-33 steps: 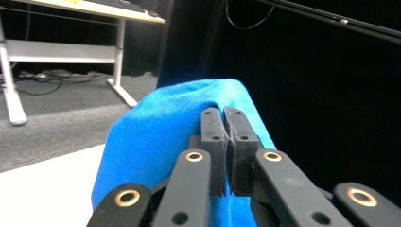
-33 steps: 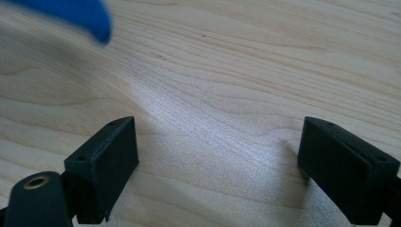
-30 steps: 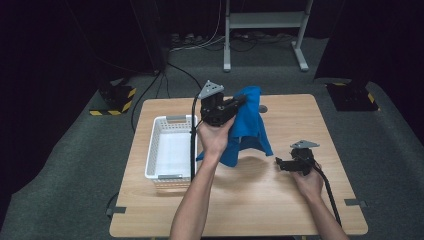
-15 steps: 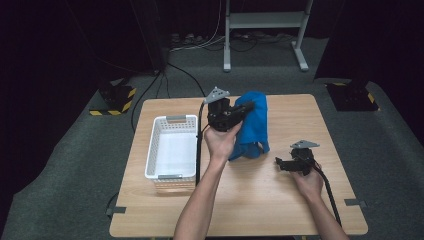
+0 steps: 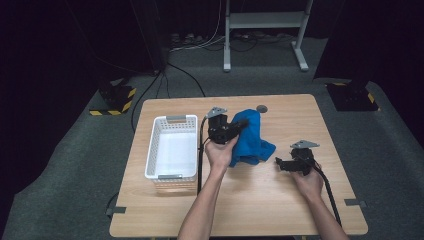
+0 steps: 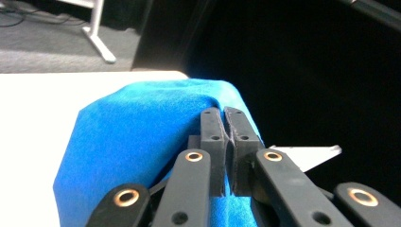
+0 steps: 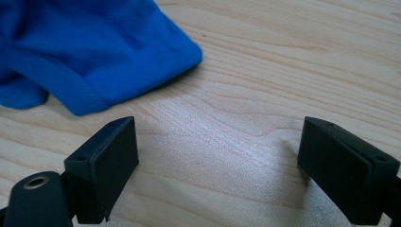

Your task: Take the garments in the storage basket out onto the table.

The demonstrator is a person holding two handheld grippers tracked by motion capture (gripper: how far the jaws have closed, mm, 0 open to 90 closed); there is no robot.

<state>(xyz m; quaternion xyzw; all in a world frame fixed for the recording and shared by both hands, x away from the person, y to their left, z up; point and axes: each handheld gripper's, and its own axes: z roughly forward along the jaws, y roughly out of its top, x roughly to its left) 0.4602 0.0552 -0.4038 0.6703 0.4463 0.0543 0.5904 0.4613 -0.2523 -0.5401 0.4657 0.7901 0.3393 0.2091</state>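
A blue cloth (image 5: 251, 141) lies heaped near the middle of the wooden table (image 5: 280, 205), one fold held up. My left gripper (image 5: 243, 124) is shut on that raised fold; in the left gripper view its two pads pinch the blue cloth (image 6: 142, 137) at the left gripper (image 6: 226, 130) tips. My right gripper (image 5: 278, 162) rests low on the table to the right of the cloth, pointing at it. In the right gripper view the right gripper (image 7: 217, 151) stands open with bare wood between its jaws, and the blue cloth (image 7: 85, 47) lies just beyond them.
A white mesh basket (image 5: 172, 150) sits on the left part of the table, with nothing in it. A small dark round mark (image 5: 261, 108) is near the table's far edge. Cables trail from both grippers toward the near edge. A metal stand (image 5: 262, 30) is on the floor behind.
My left gripper has come down toward the table with the cloth, which now lies more bunched on the wood. The right gripper has stayed where it was.
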